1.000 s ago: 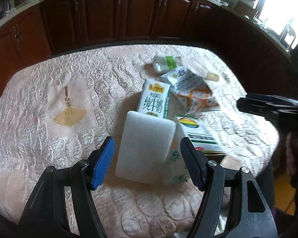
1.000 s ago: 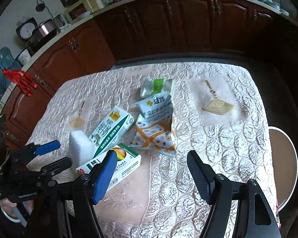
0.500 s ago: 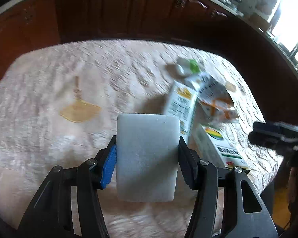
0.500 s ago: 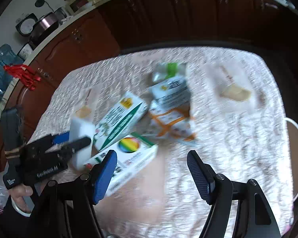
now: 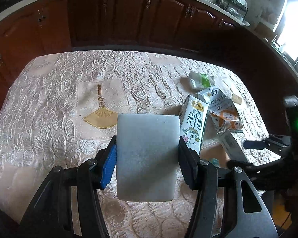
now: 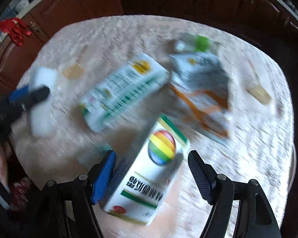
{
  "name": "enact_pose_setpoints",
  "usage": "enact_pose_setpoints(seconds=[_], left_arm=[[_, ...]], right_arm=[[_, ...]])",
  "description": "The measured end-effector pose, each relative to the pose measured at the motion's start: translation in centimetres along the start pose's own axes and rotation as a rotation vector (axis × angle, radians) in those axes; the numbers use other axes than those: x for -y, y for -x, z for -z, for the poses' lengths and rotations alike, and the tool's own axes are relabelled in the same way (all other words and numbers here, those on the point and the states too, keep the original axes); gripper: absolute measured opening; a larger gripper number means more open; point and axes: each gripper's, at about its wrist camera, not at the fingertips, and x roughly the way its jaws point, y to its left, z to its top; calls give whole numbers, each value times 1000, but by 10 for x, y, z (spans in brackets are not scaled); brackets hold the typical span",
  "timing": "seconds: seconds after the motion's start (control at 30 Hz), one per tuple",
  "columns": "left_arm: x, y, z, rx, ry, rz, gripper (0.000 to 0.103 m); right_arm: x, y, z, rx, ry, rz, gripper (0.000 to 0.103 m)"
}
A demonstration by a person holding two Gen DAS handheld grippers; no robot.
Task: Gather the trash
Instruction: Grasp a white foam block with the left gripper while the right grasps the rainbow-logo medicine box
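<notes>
1. The white rectangular foam block [image 5: 147,158] is gripped at its two side edges by the left gripper [image 5: 147,158] and is carried above the quilted cream tablecloth [image 5: 49,103]; the jaws are clenched on it.
2. The white carton with a rainbow ball print [image 6: 149,170] lies flat on the cloth near the table's front edge, between the fingers of the right gripper [image 6: 152,173]. Those jaws have just been opening and stand released, astride the carton without pressing it.
3. Beyond it lie the green-and-white milk carton [image 6: 123,91], the crumpled orange-and-white wrapper [image 6: 204,99] and a small green-and-white packet [image 6: 196,43], close together near the table's middle.
4. For the step in hand, judged to be the grasp of the rainbow carton, the fingers are best aligned across its narrow width and lowered past its top face before closing, so that the smooth card is not pushed off the edge.
5. Both grippers are pitched steeply downward; the right view is blurred by motion. A hand [image 6: 0,158] is glimpsed at the left margin.
</notes>
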Motion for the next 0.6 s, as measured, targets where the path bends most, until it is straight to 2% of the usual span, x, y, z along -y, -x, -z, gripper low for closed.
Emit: enact_pose_setpoints(seconds=[0.07,0.17,0.23,0.33,0.47,0.6], left_arm=[[3,-1,-1,-2,-1,12,55],[12,-6,-3,-7,-10,24,55],[16,-8,-4,-15,-12,33,55],[23,-5,-4,-14,-24,43,55],[29,2,-4,-13,-45,42,55],[30,2,-3,-20,-43,34,55]], right_arm=[[24,5,13,-16,-38,3,72],[49,15,26,7,-89,-21,72],[63,17,31,23,-134,-65,72],[67,17,31,34,-138,-117,73],[58,15,27,42,-48,-91,73],[31,6,20,78,149,-29,75]])
